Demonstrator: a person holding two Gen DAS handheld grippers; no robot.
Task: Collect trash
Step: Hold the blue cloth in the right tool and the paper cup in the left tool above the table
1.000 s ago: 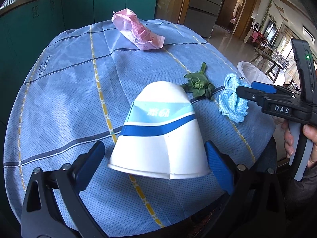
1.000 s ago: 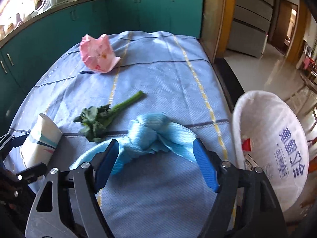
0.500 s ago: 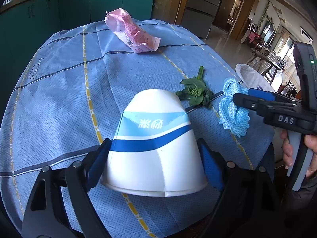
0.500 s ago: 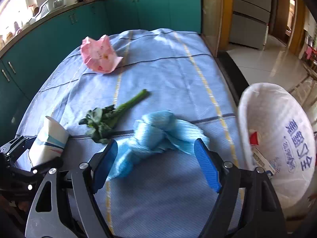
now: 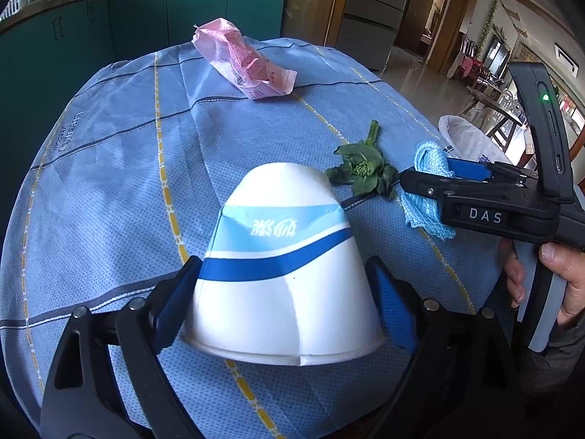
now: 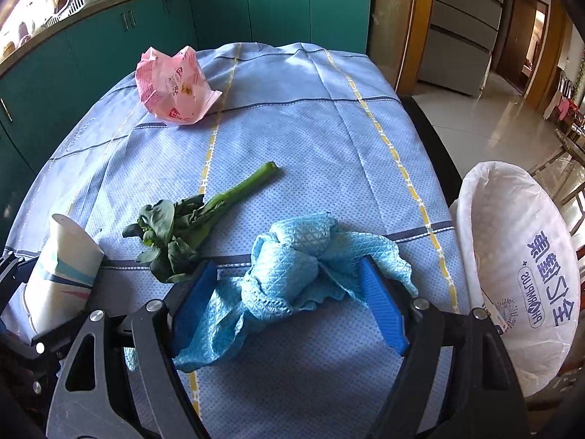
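A squashed white paper cup with blue bands [image 5: 285, 285] lies on its side between my left gripper's [image 5: 282, 263] blue pads. Both pads touch its flanks while the jaws are opening slightly. The right wrist view shows the same cup [image 6: 62, 267] at the far left. My right gripper [image 6: 289, 267] is open and straddles a crumpled light-blue cloth [image 6: 292, 256] that rests on the table. In the left wrist view, that right gripper [image 5: 427, 175] reaches in from the right over the cloth [image 5: 424, 157], with a hand on its handle.
A wilted green vegetable stalk [image 6: 175, 226] lies between cup and cloth. A pink wrapper [image 6: 172, 87] sits at the far end of the blue tablecloth [image 5: 109, 183]. A white lined trash bag [image 6: 519, 256] stands off the table's right edge. Teal cabinets run behind.
My left gripper's pads closed in from well apart to the cup's sides. My right gripper moved forward and down, so the blue cloth now lies between its pads.
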